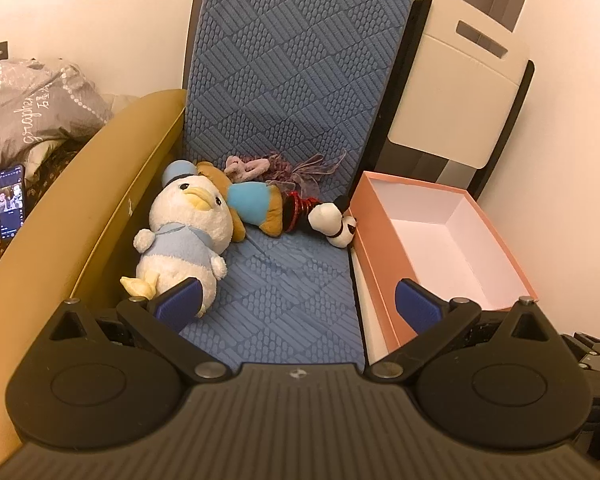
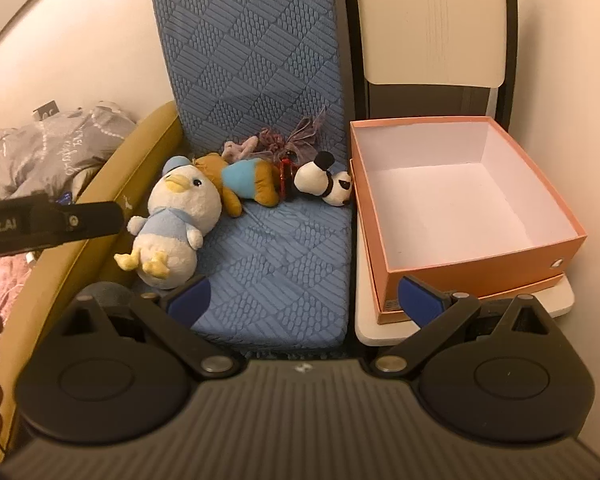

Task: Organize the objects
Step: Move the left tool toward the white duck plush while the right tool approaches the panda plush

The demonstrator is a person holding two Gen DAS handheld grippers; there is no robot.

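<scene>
A white duck plush (image 1: 182,236) (image 2: 172,220) in a light blue outfit lies on the blue chair seat (image 1: 284,292) (image 2: 284,256) at the left. Behind it lie a brown plush with a blue top (image 1: 256,204) (image 2: 244,178), a black-and-white mouse plush (image 1: 332,216) (image 2: 324,182) and a purple fabric doll (image 1: 276,168) (image 2: 284,140). An open orange box (image 1: 452,240) (image 2: 472,256) with a white inside stands empty to the right. My left gripper (image 1: 296,304) is open above the seat front, beside the duck. My right gripper (image 2: 304,300) is open and empty, further back.
A mustard armrest (image 1: 100,208) (image 2: 100,200) borders the seat on the left. A cream folding chair (image 1: 452,92) (image 2: 428,20) leans against the wall behind the box. Grey bedding (image 1: 32,104) and a lit phone (image 1: 11,200) lie far left. The box rests on a white ledge (image 2: 556,300).
</scene>
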